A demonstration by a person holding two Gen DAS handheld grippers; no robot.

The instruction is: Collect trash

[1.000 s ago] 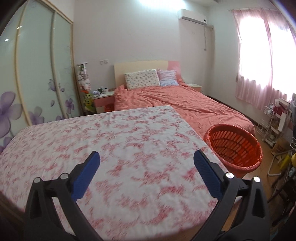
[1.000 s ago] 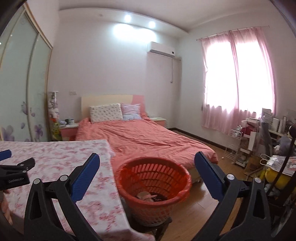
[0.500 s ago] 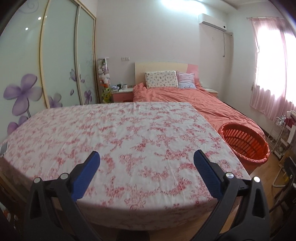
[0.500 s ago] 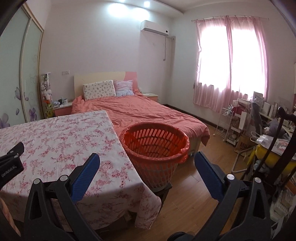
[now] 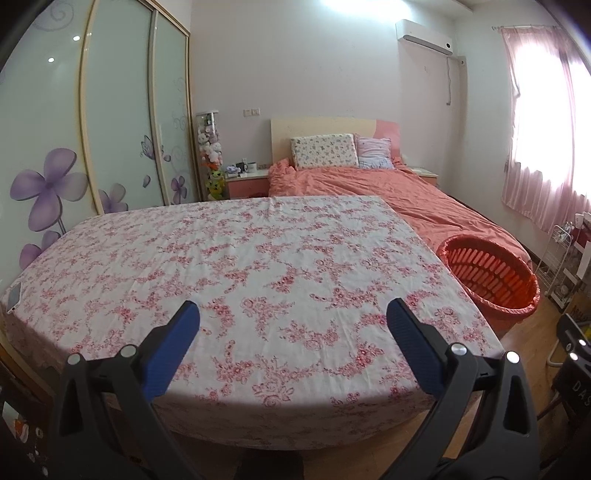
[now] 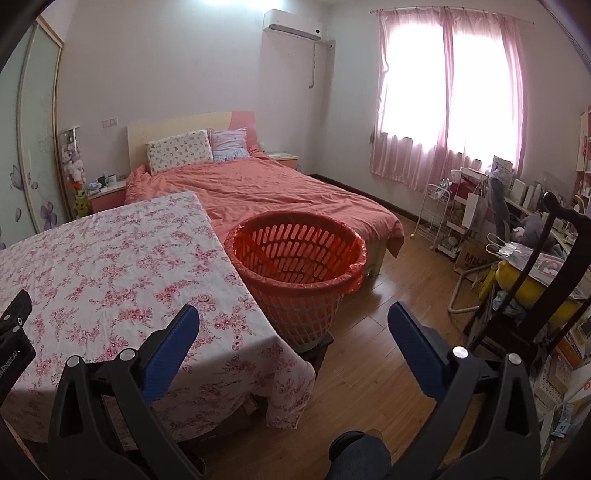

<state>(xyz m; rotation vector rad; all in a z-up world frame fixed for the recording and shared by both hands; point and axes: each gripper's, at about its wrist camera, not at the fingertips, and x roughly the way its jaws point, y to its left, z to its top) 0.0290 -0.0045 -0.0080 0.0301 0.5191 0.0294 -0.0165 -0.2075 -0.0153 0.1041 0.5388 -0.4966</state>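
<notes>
Blue-padded left tool spread over table — right tool spread | basket beyond

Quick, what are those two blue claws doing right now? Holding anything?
Left gripper: open, holding nothing, above the flowered table.
Right gripper: open, holding nothing, pointed toward the red basket.

Slatted plastic basket, floral cloth tablecloth, glossy wood floor

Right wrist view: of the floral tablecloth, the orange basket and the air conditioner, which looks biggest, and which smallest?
As they appear there:
1. floral tablecloth
2. orange basket
3. air conditioner

The air conditioner hangs on the far wall, so distance shrinks it; true sizes stay unsure.
</notes>
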